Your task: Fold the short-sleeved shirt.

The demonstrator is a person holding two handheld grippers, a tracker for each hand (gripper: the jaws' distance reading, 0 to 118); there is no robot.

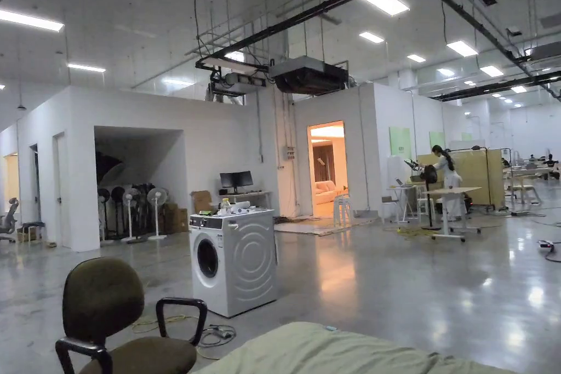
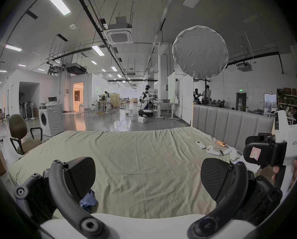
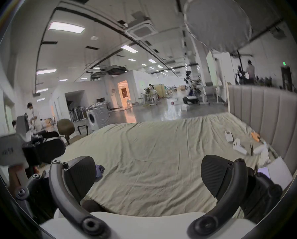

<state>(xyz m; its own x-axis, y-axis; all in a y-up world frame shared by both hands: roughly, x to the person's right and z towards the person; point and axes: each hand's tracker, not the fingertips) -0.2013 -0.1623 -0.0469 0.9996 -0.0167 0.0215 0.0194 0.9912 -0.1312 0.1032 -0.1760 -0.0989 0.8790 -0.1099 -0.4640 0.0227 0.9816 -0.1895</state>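
Shirt [image 2: 88, 201] crumpled beside left gripper [image 2: 147, 177]

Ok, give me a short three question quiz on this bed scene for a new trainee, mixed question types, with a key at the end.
1. True or false: the left gripper has its jaws clamped on the crumpled blue cloth.
2. Multiple choice: the small white remote control lies nearest to A) the white front-loading washing machine, B) the grey padded headboard, C) the olive swivel office chair.
3. Fill in: the bed is covered by a wrinkled pale ___ sheet.

Key
1. False: both the left and the right gripper stand open, gripping nothing.
2. B
3. green
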